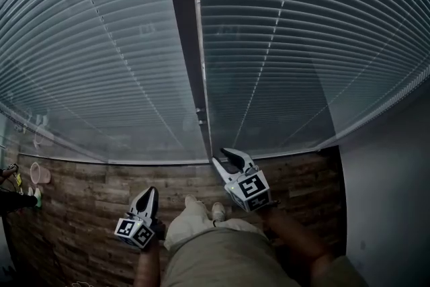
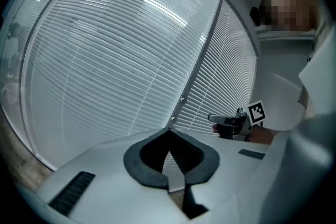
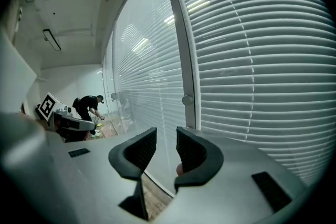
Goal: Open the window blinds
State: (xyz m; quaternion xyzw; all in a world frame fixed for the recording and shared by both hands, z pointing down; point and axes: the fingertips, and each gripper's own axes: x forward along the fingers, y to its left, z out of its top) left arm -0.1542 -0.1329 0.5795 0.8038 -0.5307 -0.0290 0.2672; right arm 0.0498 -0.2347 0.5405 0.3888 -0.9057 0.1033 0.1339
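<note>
Facing lowered blinds (image 1: pixel 101 44), left gripper (image 1: pixel 149 192) at 7 o'clock, jaws shut, empty, right gripper (image 1: pixel 225 154) at 6 o'clock, jaws narrowly apart

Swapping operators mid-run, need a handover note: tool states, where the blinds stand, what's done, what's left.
Left tool: shut, empty, held low in front of the left blind.
Right tool: jaws a narrow gap apart, tip near the foot of the post between the two blinds. A faint thin line runs through the gap; can't tell whether it is a cord or rod, or gripped.
Blinds: left blind and right blind are both fully down, and the slats look closed.
Done: nothing visible on the blinds yet.
Left: probably confirm the control by the post, then open both blinds.
</note>
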